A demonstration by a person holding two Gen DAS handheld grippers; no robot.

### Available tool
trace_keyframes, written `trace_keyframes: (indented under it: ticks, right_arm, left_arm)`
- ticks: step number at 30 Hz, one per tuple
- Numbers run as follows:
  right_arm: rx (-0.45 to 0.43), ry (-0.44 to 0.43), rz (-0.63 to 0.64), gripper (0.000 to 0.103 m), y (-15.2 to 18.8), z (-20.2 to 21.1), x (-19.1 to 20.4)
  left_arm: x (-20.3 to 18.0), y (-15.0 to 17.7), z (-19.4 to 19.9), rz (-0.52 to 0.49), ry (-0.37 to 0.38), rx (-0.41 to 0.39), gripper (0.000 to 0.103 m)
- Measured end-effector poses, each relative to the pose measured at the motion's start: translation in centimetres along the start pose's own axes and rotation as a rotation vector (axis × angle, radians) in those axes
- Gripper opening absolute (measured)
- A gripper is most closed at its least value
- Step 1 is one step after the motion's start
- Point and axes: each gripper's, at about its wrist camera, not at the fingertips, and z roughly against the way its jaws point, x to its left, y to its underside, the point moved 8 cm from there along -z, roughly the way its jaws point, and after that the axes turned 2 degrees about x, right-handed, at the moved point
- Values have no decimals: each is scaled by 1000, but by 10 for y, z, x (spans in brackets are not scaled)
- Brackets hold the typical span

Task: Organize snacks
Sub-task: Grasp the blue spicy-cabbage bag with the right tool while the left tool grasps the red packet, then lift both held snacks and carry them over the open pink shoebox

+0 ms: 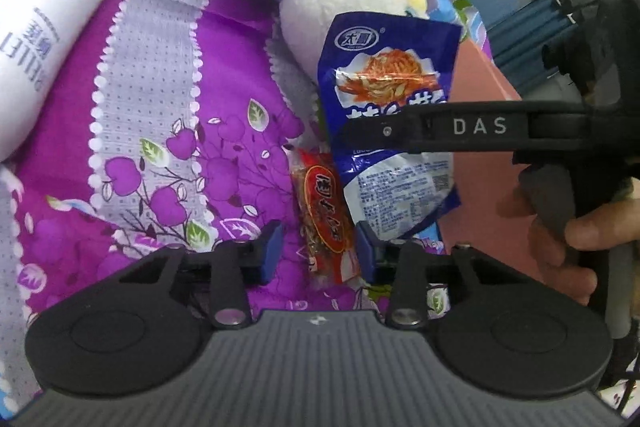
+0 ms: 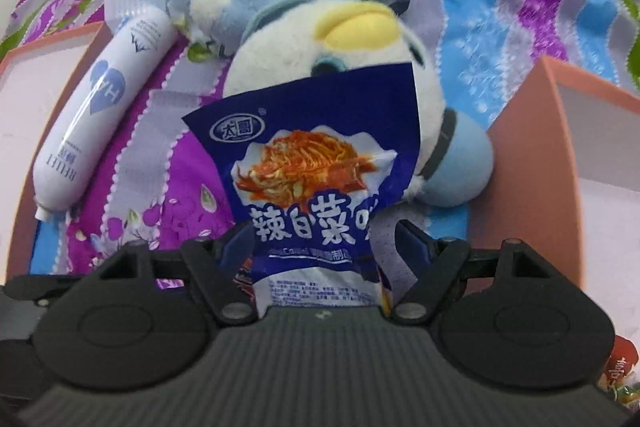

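Note:
My right gripper (image 2: 320,245) is shut on a blue kimchi snack packet (image 2: 316,167) and holds it upright above the bedspread; the packet also shows in the left wrist view (image 1: 390,99), crossed by the right gripper's black finger (image 1: 460,131). My left gripper (image 1: 318,251) is open, its blue pads either side of a small red snack packet (image 1: 324,223) that lies on the purple floral cloth (image 1: 168,131).
A white and blue plush toy (image 2: 332,47) lies behind the packets. A white tube (image 2: 92,119) lies at the left. Pink box walls stand at the right (image 2: 532,147) and left (image 2: 36,75). More wrapped snacks show at the lower right (image 2: 620,367).

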Motion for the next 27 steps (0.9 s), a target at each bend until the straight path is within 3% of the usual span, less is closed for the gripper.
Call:
trace_keyframes:
  ticks: [2,6,9,11,18,27]
  right_arm:
    - [32,-54,-20,79,-1,-7,1]
    - [69,-72,-11,79,2,-20,3]
    - [78,-124,-80,78,6,-26,-3]
    - [70,-129,-90,76,10,-26,-5]
    - [16,-134,-73,49,10,-13,-7]
    - [-109,-118,-7,39,14,34,-3]
  left_arm:
    - [3,-2,-5,23,5,12,36]
    - [8,-6,-14,62,11,20,26]
    - [7,-5,-17,45,-5,8,24]
    - [7,-4,-17,58,-11,-2,24]
    - [0,-5,-20,84,-52,-23,20]
    - [-22,4,-6,47,-85,-52,12]
